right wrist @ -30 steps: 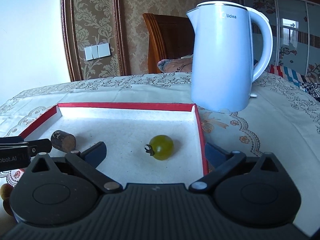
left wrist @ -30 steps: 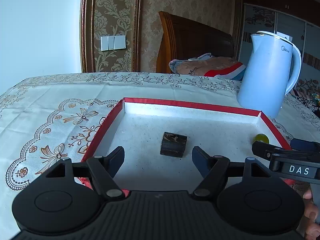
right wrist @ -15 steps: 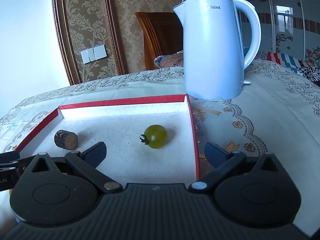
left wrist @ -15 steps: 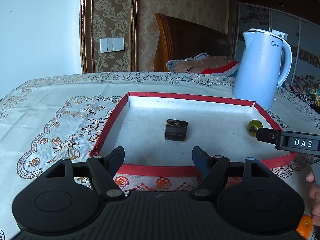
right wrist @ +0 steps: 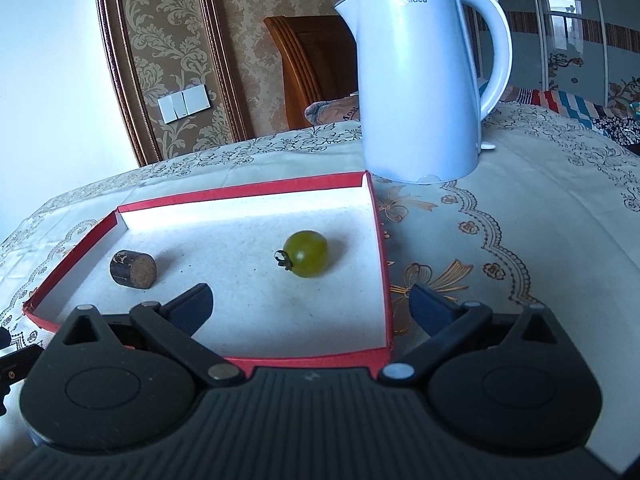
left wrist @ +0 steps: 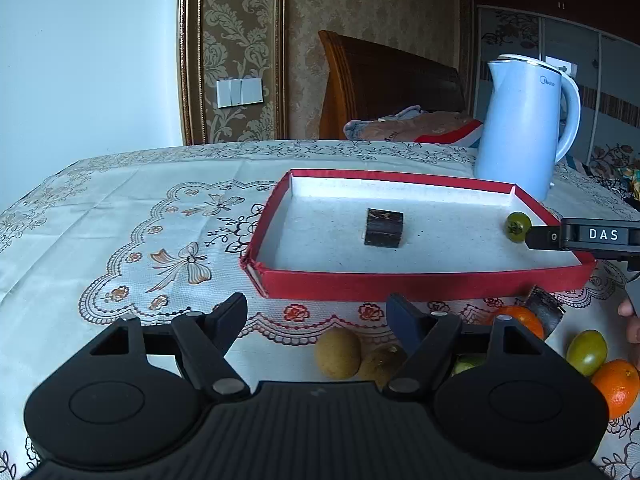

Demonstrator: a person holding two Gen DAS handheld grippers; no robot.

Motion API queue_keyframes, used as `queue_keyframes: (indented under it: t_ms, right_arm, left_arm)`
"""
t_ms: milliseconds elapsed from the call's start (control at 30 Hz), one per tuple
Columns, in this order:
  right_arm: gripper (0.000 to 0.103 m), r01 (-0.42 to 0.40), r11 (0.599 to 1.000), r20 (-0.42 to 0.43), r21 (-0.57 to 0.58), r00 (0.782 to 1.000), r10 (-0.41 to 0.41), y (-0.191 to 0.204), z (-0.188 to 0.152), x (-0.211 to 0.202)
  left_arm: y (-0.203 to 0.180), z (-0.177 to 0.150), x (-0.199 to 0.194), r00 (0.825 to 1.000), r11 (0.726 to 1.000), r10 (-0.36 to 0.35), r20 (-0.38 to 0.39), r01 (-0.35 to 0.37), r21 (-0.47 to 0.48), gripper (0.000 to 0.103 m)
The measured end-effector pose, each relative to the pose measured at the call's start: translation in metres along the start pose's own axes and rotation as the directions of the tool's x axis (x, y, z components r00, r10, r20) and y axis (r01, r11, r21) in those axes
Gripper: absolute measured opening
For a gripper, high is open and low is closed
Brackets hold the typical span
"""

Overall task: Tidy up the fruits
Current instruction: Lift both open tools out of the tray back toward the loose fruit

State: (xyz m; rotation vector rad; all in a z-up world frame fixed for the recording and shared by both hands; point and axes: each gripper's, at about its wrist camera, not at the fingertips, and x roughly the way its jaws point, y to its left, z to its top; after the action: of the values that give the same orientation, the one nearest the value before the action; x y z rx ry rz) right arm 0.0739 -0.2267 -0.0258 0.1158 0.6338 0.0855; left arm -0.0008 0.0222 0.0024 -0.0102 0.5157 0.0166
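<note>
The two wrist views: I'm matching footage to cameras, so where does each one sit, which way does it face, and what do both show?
Left wrist: sits on the left gripper before the red tray's near wall, facing across it toward the kettle; own open fingers, the right gripper and a fingertip at the right edge show.
Right wrist: on the right gripper over the tray's near right corner, facing the kettle; own open fingers show.
Shared: tray, dark cylinder, green fruit, kettle.

Damask-papered wall (left wrist: pixel 240 40), white light switches (left wrist: pixel 239 92), wooden headboard (left wrist: pixel 380 84), daylight
</note>
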Motion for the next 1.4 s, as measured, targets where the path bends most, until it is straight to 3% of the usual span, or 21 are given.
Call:
queue_keyframes:
  t_ms: [133,300,467,633,767,867,1033,1233,1400]
  right_arm:
    - [0.103,0.002,1.000,-0.001,0.001,1.000,-0.002,0.000,0.000,0.000]
    - [0.103,0.003,1.000,-0.003,-0.002,1.000,-0.003,0.000,-0.001,0.000]
    - [0.103,0.004,1.000,-0.001,0.000,1.000,-0.004,0.000,-0.001,0.000]
    - [0.103,0.004,1.000,-0.002,0.001,1.000,-0.004,0.000,-0.001,0.000]
    - [0.103,0.005,1.000,-0.008,-0.001,1.000,-0.005,0.000,-0.001,0.001]
    - [0.103,0.007,1.000,-0.013,0.001,1.000,-0.007,-0.001,-0.001,0.002]
    - [0.103,0.011,1.000,-0.020,-0.003,1.000,-0.011,0.000,-0.001,0.003]
    - [0.103,0.014,1.000,-0.023,-0.003,1.000,-0.014,0.000,-0.001,0.003]
    - [0.103,0.015,1.000,-0.024,-0.004,1.000,-0.016,0.000,-0.002,0.003]
  left_arm:
    - [0.010,0.001,-0.002,1.000,0.999,0.014,0.002,-0.014,-0.037,0.076]
    - [0.012,-0.003,0.005,0.998,1.000,-0.007,-0.067,0.005,-0.029,0.076]
    - [0.008,-0.007,0.007,0.996,0.998,0.062,-0.057,-0.061,0.018,0.083]
    - [0.023,-0.002,0.001,0.988,0.987,0.154,-0.015,-0.155,-0.037,0.083]
    - [0.034,0.001,-0.003,0.998,0.993,0.060,-0.025,-0.062,-0.104,0.083]
    - [0.030,0.000,-0.005,1.000,0.996,0.004,-0.018,-0.006,-0.090,0.083]
    - [0.021,-0.007,-0.003,0.998,0.999,0.045,-0.048,-0.046,-0.016,0.083]
    - [0.021,-0.013,-0.005,0.996,0.998,0.064,-0.054,-0.064,0.009,0.083]
    - [0.018,-0.015,0.008,0.988,0.996,0.080,-0.132,-0.076,0.036,0.083]
